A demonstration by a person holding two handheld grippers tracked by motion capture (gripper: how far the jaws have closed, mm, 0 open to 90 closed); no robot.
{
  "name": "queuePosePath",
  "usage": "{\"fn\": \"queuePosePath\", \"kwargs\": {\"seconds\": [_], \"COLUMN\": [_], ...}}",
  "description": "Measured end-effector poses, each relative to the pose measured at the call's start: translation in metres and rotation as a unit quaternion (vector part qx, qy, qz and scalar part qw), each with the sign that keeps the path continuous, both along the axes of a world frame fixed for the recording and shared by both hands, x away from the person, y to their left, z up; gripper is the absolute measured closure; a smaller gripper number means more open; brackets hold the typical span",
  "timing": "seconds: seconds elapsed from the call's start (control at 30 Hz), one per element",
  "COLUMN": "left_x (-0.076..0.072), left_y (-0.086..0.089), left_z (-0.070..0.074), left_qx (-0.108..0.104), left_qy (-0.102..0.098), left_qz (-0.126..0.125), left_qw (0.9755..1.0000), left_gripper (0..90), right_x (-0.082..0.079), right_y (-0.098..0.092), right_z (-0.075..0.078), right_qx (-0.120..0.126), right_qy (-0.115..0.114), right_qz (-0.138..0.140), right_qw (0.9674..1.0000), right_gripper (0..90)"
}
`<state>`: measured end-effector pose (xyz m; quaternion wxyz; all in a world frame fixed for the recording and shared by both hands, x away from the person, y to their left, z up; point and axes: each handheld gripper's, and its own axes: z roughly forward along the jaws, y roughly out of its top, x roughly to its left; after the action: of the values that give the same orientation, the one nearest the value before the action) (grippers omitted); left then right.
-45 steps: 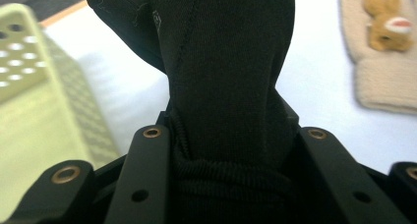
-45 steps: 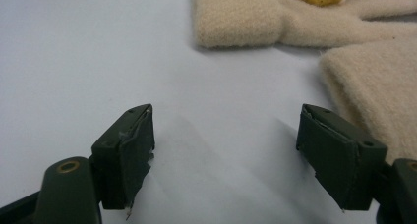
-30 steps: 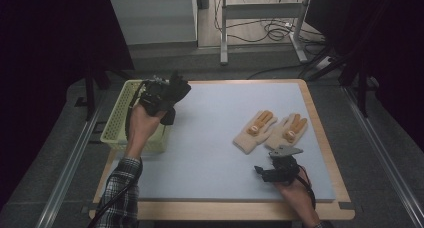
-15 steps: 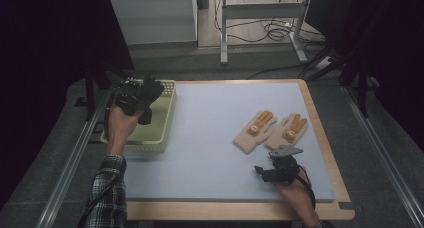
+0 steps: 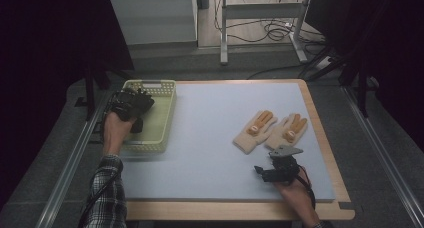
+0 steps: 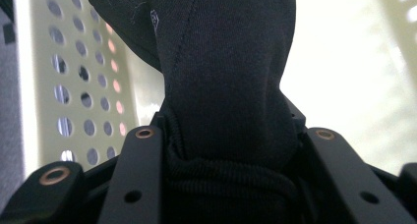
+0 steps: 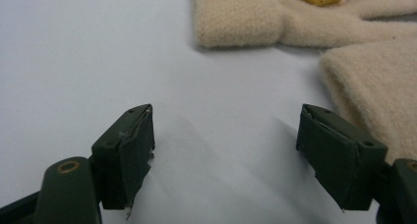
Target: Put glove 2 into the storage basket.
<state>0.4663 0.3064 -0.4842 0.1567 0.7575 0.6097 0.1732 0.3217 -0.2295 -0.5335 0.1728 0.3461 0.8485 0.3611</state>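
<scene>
Left gripper (image 5: 131, 104) over the pale yellow perforated basket (image 5: 162, 119) at the table's left edge. Jaws clamped on a black glove (image 6: 223, 81); in the left gripper view the fabric bunches between them and rises ahead, basket wall with round holes behind. Right gripper (image 7: 226, 145) low on the pale blue mat (image 5: 210, 138), jaws spread wide, nothing between. Two cream gloves (image 5: 272, 130) with orange fingers lie side by side just beyond it; nearest cuff just beside its right jaw.

Tongs (image 6: 223, 135) clamp black glove (image 6: 226, 71); perforated pale-yellow basket wall (image 6: 78, 81) beyond.
</scene>
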Motion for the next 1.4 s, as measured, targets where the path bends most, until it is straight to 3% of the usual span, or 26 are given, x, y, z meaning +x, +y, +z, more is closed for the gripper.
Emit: {"fn": "queuePosePath", "kwargs": {"seconds": [0.17, 0.3, 0.37, 0.47, 0.7, 1.0, 1.23, 1.4], "left_x": [0.007, 0.013, 0.015, 0.015, 0.006, -0.006, -0.016, -0.023], "left_y": [0.003, 0.004, 0.004, 0.004, 0.006, 0.008, 0.002, -0.005], "left_z": [-0.014, -0.021, -0.024, -0.027, -0.015, 0.005, 0.010, 0.020], "left_qx": [0.001, 0.017, 0.028, 0.045, 0.018, -0.037, -0.049, -0.060], "left_qy": [0.028, 0.033, 0.039, 0.039, 0.019, -0.017, -0.044, -0.076], "left_qz": [-0.001, -0.001, -0.001, -0.005, -0.016, -0.025, -0.040, -0.063], "left_qw": [0.9996, 0.9993, 0.9988, 0.9982, 0.9995, 0.9989, 0.9970, 0.9934], "left_gripper": [57.8, 54.9, 48.5, 31.5, 10.9, 4.9, 2.3, 1.5], "right_x": [0.000, 0.000, 0.000, 0.000, 0.000, 0.000, 0.000, 0.000], "right_y": [0.000, 0.000, 0.000, 0.000, 0.000, 0.000, 0.000, 0.000], "right_z": [0.000, 0.000, 0.000, 0.000, 0.000, 0.000, 0.000, 0.000], "right_qx": [0.000, 0.000, 0.000, 0.000, 0.000, 0.000, 0.000, 0.000], "right_qy": [0.000, 0.000, 0.000, 0.000, 0.000, 0.000, 0.000, 0.000], "right_qz": [0.000, 0.000, 0.000, 0.000, 0.000, 0.000, 0.000, -0.001], "right_qw": [1.0000, 1.0000, 1.0000, 1.0000, 1.0000, 1.0000, 1.0000, 1.0000], "right_gripper": [21.9, 21.9, 21.9, 21.9, 21.9, 21.9, 21.9, 21.9]}}
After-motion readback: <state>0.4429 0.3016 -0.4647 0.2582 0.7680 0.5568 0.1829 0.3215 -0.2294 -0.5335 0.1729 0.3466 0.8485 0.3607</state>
